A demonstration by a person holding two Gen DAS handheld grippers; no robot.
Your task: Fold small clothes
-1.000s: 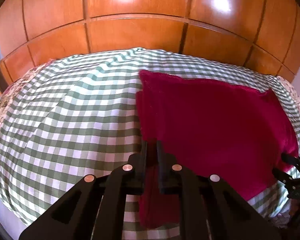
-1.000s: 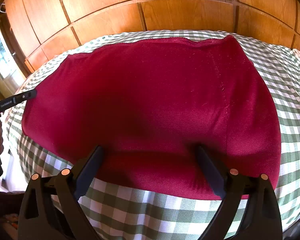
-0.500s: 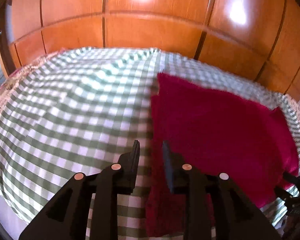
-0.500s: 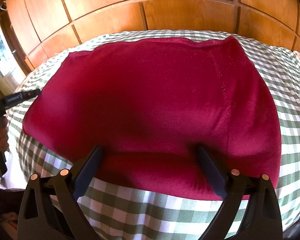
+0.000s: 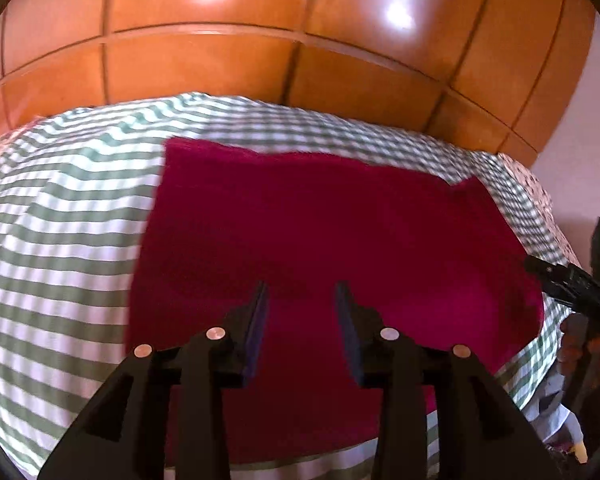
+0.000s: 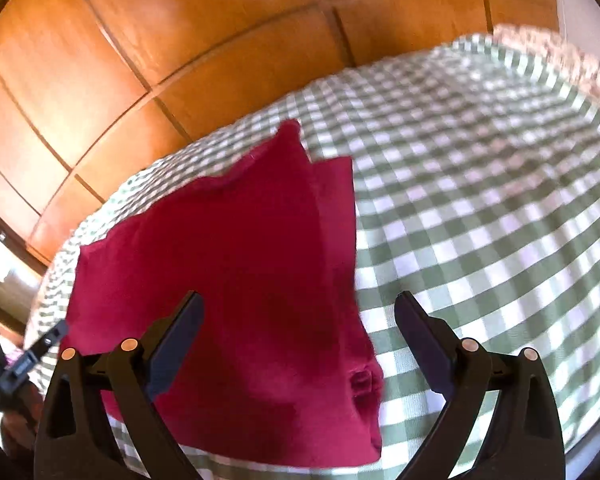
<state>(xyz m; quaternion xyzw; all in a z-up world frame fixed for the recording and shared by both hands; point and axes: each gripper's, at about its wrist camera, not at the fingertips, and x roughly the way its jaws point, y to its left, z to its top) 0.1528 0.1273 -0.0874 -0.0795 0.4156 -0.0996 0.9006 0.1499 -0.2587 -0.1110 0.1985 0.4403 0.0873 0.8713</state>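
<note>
A dark red garment lies flat on the green-and-white checked bedcover. My left gripper is open and empty, with its jaws over the near part of the garment. In the right wrist view the garment lies at the left with a folded layer along its right edge. My right gripper is wide open and empty, above the garment's right edge. The right gripper also shows at the right edge of the left wrist view.
A polished wooden panelled wall rises right behind the bed. The checked bedcover stretches to the right of the garment. A floral cloth edges the far right of the bed. The left gripper's tip shows at the left.
My left gripper has let go of the garment's edge, opened and moved right over the garment. My right gripper has swung right, so the garment now sits at the left of its view.
</note>
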